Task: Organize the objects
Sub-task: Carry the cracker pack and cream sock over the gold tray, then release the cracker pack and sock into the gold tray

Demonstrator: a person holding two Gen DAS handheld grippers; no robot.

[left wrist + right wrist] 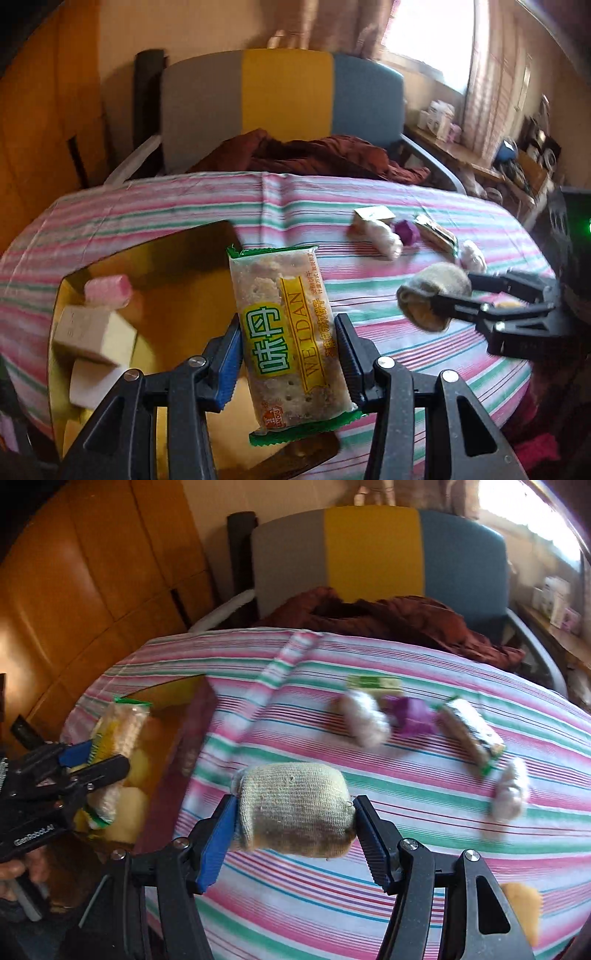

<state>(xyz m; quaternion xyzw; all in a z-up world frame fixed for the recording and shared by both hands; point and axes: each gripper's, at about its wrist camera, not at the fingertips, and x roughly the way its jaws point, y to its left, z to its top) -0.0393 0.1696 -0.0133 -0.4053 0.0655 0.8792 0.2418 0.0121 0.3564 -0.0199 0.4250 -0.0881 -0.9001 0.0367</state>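
Cracker packet gripped between left gripper jaws, held above the open box. Right gripper clamps one rolled beige sock over the striped tablecloth. Box contents: one pink roll, two pale cartons. Loose on cloth: two white bundles, one purple item, one green-white carton, one second packet.

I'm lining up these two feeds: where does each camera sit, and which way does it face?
Left wrist: on the left gripper, facing the tri-colour chair across the striped tablecloth; its fingers clamp a green-edged cracker packet beside the yellow box.
Right wrist: on the right gripper, facing likewise; its fingers clamp a rolled beige sock.
Shared: each shows the other gripper, the packet and the sock.
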